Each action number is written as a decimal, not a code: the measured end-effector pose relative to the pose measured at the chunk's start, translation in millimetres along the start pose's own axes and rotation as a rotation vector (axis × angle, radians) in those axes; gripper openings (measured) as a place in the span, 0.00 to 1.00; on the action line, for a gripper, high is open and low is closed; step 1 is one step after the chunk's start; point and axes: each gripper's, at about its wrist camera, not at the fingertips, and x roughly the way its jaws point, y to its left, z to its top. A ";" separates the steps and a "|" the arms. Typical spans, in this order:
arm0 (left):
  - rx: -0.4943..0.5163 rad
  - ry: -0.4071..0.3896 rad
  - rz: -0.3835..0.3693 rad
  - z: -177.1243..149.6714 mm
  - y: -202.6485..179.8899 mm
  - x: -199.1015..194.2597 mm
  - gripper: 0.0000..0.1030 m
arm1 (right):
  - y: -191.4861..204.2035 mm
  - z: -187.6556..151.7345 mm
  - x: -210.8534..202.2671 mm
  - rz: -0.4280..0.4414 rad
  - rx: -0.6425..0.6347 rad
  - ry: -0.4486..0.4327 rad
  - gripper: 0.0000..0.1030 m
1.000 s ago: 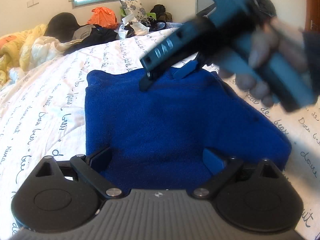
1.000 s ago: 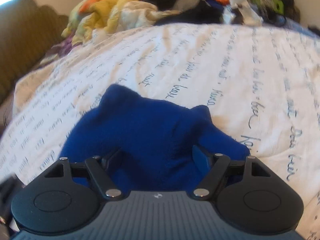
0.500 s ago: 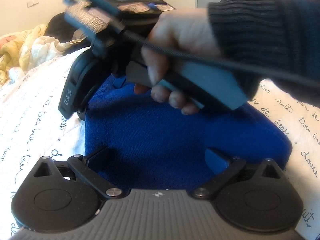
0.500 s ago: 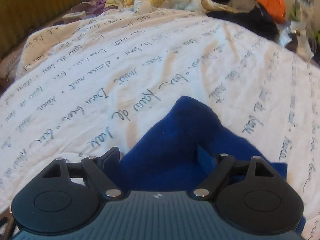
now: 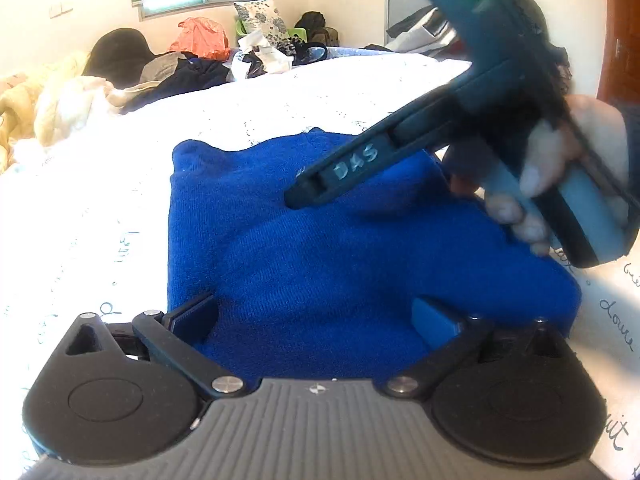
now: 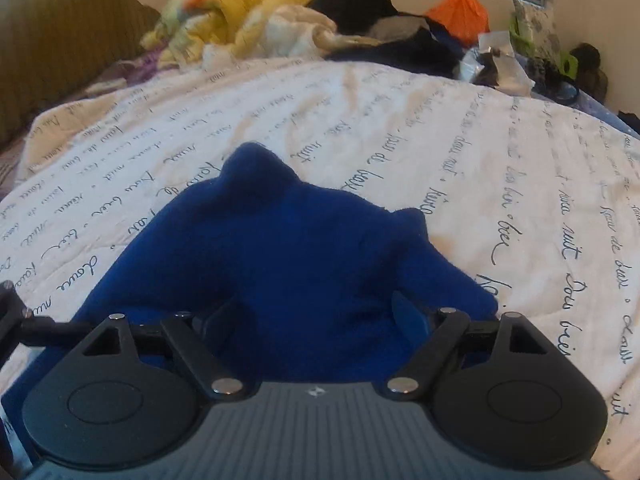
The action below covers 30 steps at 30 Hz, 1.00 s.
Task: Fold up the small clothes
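Blue knitted garment (image 5: 320, 264) lying on the bed (image 6: 400, 128), on the white sheet with script print, already gathered into a rough thick rectangle. Long axis running straight away from the left gripper (image 5: 316, 312): near edge right at its fingers, far edge with two small peaks pointing toward the heap of clothes (image 5: 192, 68) at the far end of the bed.

Left fingers spread wide, straddling the near edge, cloth between them but nothing pinched.

Right gripper (image 6: 316, 312) held in a hand (image 5: 560, 168), reaching in from the right side across the far half of the garment, pointing down at a slant. Seen from the left wrist, tip just over the cloth; impossible to tell whether touching. In its own view, fingers wide apart, having just been opening, blue cloth bulging up between them yet not clamped.

Judging by this layout: left nearer the close edge, right nearer the far-right portion. Next fold likely needing both sets of fingers to close on one shared edge and carry it along the long axis. Risk: thick knit slipping or bunching if caught too shallow.
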 end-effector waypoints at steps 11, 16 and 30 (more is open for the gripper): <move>-0.358 0.077 0.007 53.4 112.8 44.5 0.83 | -97.0 4.9 -40.0 -0.011 0.431 0.021 0.57; -0.381 0.102 0.013 81.7 118.3 80.0 0.72 | -88.3 3.9 -20.7 0.026 0.409 0.043 0.14; -0.398 0.117 0.032 83.3 121.5 90.8 0.84 | -119.5 -25.8 -52.8 0.041 0.563 -0.011 0.05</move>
